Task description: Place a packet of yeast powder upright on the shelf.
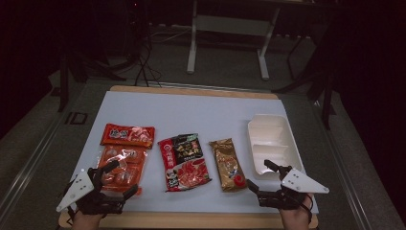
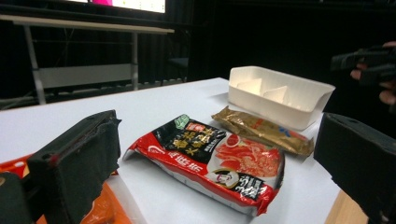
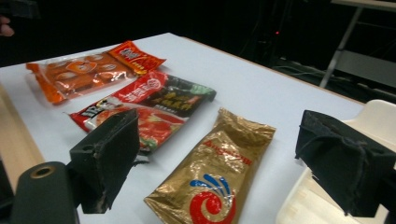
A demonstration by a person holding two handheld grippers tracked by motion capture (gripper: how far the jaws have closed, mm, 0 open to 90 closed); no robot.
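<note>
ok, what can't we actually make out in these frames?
- Orange snack pack: near end covered by the left tongs in the high view.
- White tray: cut off by the frame edge and a jaw in the right gripper view.
- Gold packet and red-black packet: print too small to read.

the left hand-held gripper [image 1: 118,178], at the lower left of the high view, is showing a black frame with two blocky black jaws and a pale grey three-cornered plate dotted with small dark screws. the right hand-held gripper [image 1: 264,177], at the lower right, is wearing the same black body and grey plate. in the right gripper view a brass-coloured ring is sitting in the black housing at the lower left, and the jaw pads are looking rough and frayed.
</note>
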